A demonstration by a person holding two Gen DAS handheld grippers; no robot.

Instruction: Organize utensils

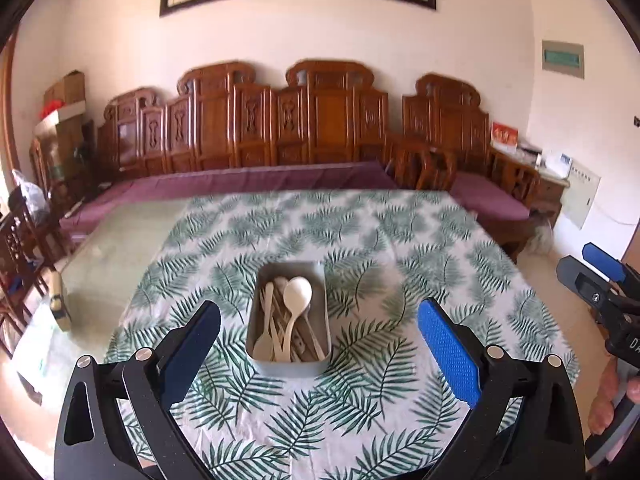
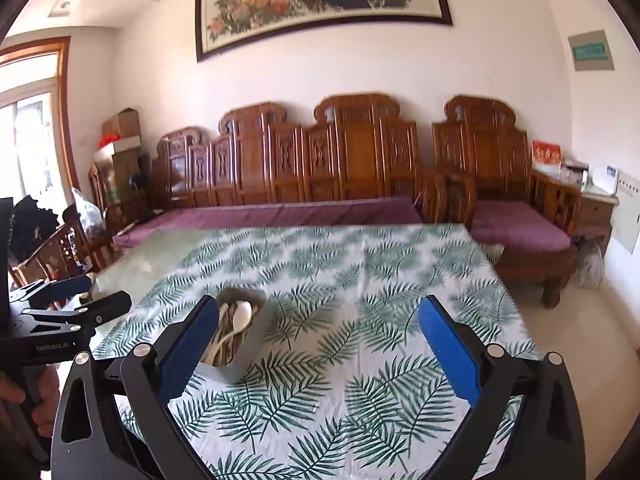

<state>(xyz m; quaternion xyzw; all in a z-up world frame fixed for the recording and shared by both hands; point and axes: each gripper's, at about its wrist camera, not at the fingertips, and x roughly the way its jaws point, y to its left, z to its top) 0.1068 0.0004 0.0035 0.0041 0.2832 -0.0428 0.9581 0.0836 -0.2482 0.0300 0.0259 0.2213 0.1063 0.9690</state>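
Note:
A grey rectangular box [image 1: 318,280] stands on the leaf-print tablecloth [image 1: 400,248]; inside lie several cream and wooden utensils, with a white round spoon [image 1: 297,292] on top. My left gripper [image 1: 319,322] hangs open above and in front of the box, nothing between its blue pads. From the right wrist view the same box [image 2: 250,348] sits at the left, partly hidden behind the left finger. My right gripper [image 2: 318,320] is wide open and empty, to the right of the box. Each gripper shows at the edge of the other's view.
A carved wooden bench [image 1: 320,120] with purple cushions runs behind the table. Bare glass tabletop [image 1: 120,240] lies left of the cloth. Wooden chairs [image 2: 60,248] and boxes stand at the left; a side cabinet [image 2: 592,200] is at the right wall. A hand [image 1: 612,396] holds the right gripper's handle.

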